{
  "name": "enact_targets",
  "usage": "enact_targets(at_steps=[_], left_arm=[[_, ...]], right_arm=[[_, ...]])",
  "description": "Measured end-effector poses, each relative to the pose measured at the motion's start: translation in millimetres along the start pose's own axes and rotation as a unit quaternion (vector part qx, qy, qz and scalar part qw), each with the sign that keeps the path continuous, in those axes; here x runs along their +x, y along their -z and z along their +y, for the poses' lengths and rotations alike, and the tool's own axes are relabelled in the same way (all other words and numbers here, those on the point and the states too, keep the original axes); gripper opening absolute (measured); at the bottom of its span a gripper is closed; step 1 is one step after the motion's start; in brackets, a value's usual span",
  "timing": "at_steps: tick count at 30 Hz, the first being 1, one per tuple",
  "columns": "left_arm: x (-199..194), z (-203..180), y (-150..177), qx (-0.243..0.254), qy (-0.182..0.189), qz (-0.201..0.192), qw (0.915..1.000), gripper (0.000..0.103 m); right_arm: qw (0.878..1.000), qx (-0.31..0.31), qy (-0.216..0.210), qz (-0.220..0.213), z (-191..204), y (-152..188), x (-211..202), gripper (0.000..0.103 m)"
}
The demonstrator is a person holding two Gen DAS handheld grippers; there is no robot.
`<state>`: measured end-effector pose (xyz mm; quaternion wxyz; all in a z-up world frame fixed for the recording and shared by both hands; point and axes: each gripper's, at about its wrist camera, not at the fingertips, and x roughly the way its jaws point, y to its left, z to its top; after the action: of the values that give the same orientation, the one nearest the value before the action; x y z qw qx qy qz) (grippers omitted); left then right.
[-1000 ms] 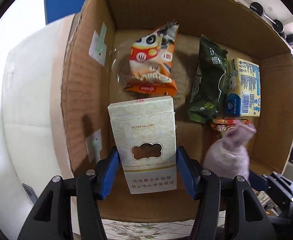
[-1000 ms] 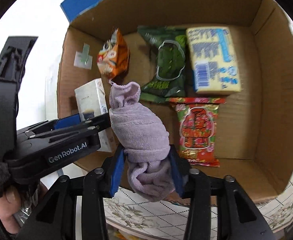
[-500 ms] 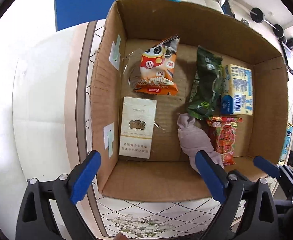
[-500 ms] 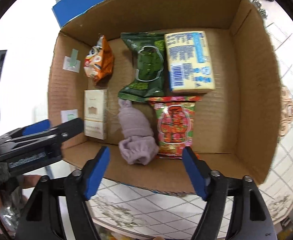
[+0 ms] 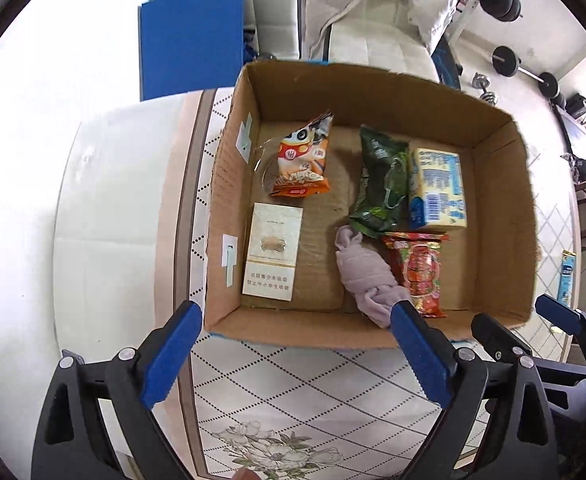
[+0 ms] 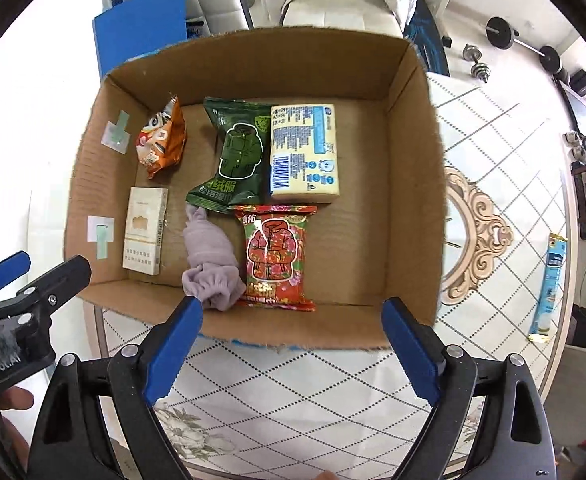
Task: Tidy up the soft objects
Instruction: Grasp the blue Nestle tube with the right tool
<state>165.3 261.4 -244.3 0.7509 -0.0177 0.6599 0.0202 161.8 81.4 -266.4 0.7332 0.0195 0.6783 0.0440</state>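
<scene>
Both tools, left point(image 5: 295, 342) gaping empty, right point(image 6: 291, 338) opening empty, are hovering; I'm judging the sock bundle point(image 6: 211, 258), at 12 o'clock, light, squashy, best pinched mid-roll.

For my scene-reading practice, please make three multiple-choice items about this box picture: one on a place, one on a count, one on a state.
1. Where does the lilac cloth bundle lie?
A. between the white carton and the red packet
B. outside the cardboard box
C. on the yellow pack

2. How many items lie in the box?
A. four
B. six
C. eight

3. What do the left tongs hold?
A. the carton
B. the bundle
C. nothing

Answers: 1 A, it lies on the floor of the box between those two; 2 B, with the orange packet and green packet there are six; 3 C, the blue pads stand wide apart with nothing between.
</scene>
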Motion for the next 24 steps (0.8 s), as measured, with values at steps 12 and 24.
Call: enact_targets(at_steps=[12, 24], left_arm=[[-64.7, -36.8, 23.6, -0.001, 0.024, -0.068, 0.9974, 0.097], [-19.0, -139.2, 15.5, 0.01, -0.001, -0.061, 0.9981, 0.097]], right_arm=[[0.997, 0.021, -0.053, -0.048, -45.3, 31.8, -66.0, 0.093], [0.978, 0.206, 0.019, -0.017, -277.8, 59.1, -36.6, 0.094]])
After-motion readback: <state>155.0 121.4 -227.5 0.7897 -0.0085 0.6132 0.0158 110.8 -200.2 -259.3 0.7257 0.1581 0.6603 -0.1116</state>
